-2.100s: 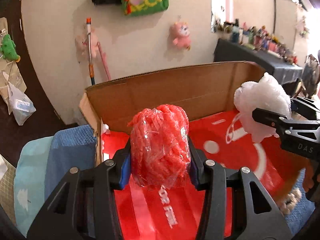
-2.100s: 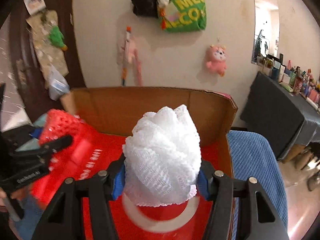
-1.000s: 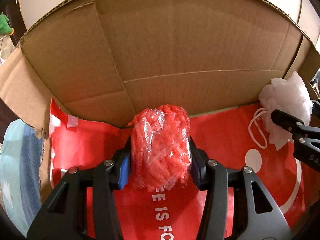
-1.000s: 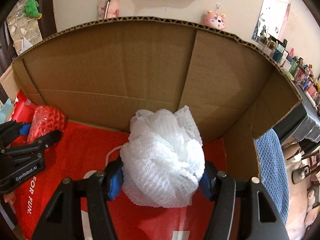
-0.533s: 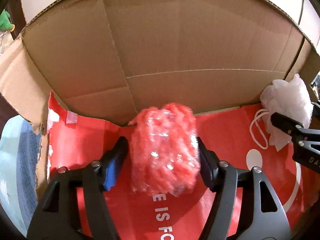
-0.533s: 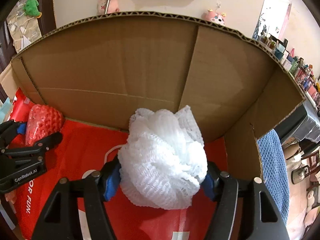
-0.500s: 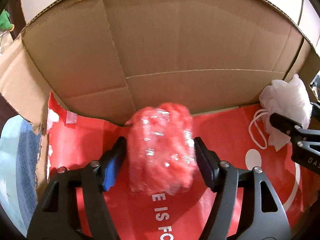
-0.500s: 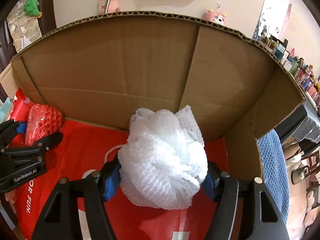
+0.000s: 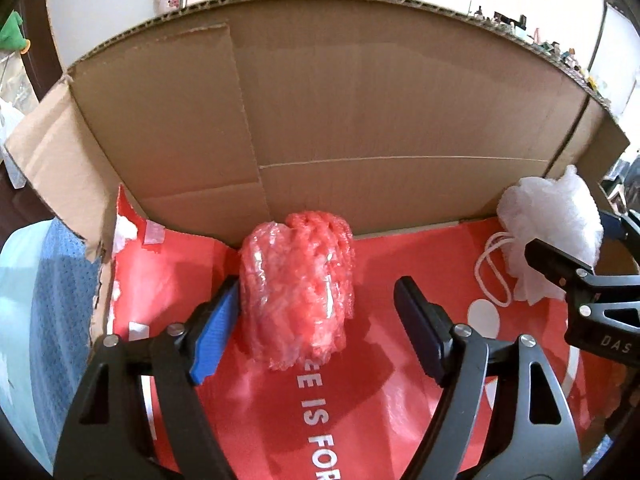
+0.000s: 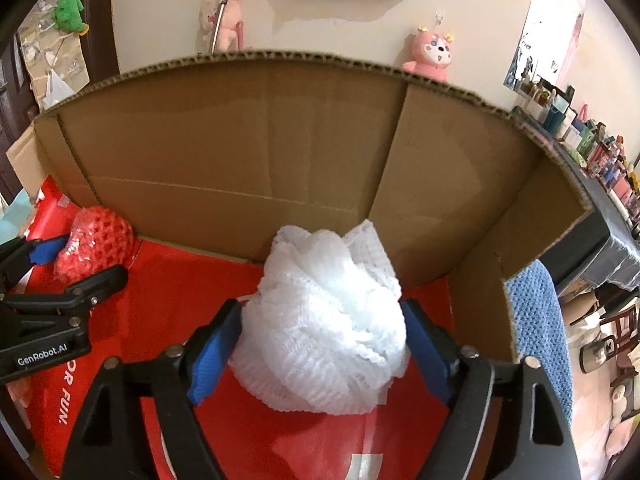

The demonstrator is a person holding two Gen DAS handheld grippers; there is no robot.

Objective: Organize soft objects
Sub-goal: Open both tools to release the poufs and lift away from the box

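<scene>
A red mesh sponge in clear wrap (image 9: 298,292) rests on the red liner (image 9: 280,420) inside a cardboard box (image 9: 360,120). My left gripper (image 9: 316,286) straddles it with its jaws opening. The left pad sits at the sponge's side and the right pad stands clear of it. A white mesh bath puff (image 10: 324,328) sits on the liner near the box's right corner, between the fingers of my right gripper (image 10: 320,308). Its jaws are opening, and the blue pads sit at the puff's edges without squeezing it. Each gripper shows at the edge of the other's view.
The box's tall back wall (image 10: 240,160) and right side wall (image 10: 520,248) close in the grippers. A blue towel (image 9: 60,300) lies outside the box on both sides. Plush toys (image 10: 430,52) hang on the wall behind. A dark table with small items (image 10: 592,148) stands at the right.
Both grippers came down into the box, then widened. The red sponge slipped free of the left pads and settled on the liner. The white puff spread out as the right pads drew apart.
</scene>
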